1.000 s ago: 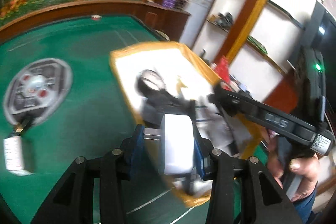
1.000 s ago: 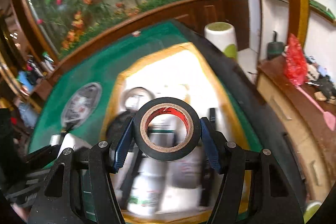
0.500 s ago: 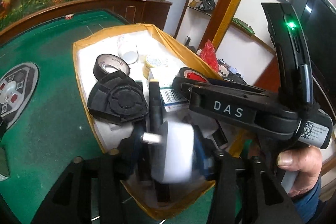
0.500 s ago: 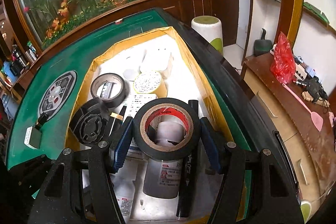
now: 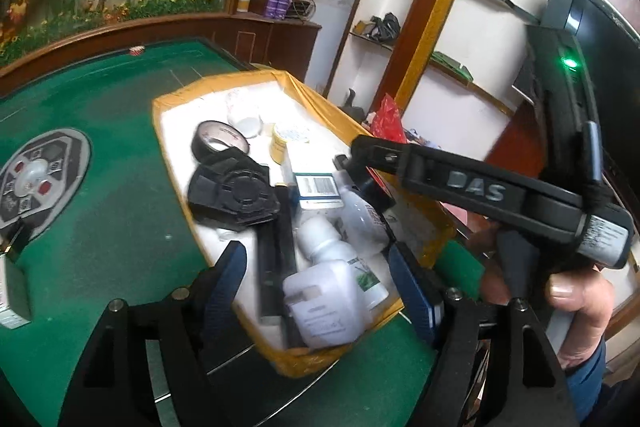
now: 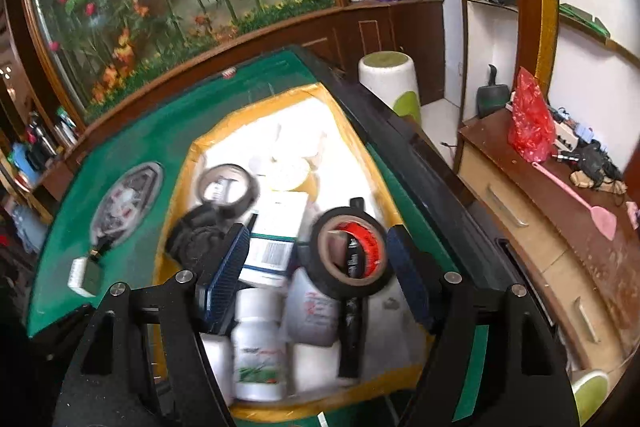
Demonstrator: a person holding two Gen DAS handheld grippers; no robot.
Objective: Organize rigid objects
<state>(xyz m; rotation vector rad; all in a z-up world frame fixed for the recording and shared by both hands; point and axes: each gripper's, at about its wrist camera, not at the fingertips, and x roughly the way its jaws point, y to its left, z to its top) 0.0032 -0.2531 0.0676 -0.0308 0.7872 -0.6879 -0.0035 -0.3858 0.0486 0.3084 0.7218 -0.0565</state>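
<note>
A white box with yellow-taped rim [image 5: 172,99] [image 6: 188,163] sits on the green table, full of items. My left gripper [image 5: 320,279] is open above its near end, over a white plug adapter [image 5: 320,307] lying on a white bottle [image 5: 340,259]. My right gripper [image 6: 316,259] is open above the box. A black tape roll with a red inner label [image 6: 348,251] lies loose between its fingers, on the other items. The right gripper's body [image 5: 480,195] also shows in the left wrist view.
The box also holds another black tape roll [image 5: 218,143] [image 6: 226,187], a black round part [image 5: 236,195], a barcoded carton [image 6: 276,239], white bottles [image 6: 258,347] and a black marker [image 6: 352,331]. A small green-and-white box [image 5: 12,291] lies on the table at left.
My left gripper opened and dropped the white plug adapter into the box. My right gripper opened and let go of the black tape roll, which now rests among the items.
</note>
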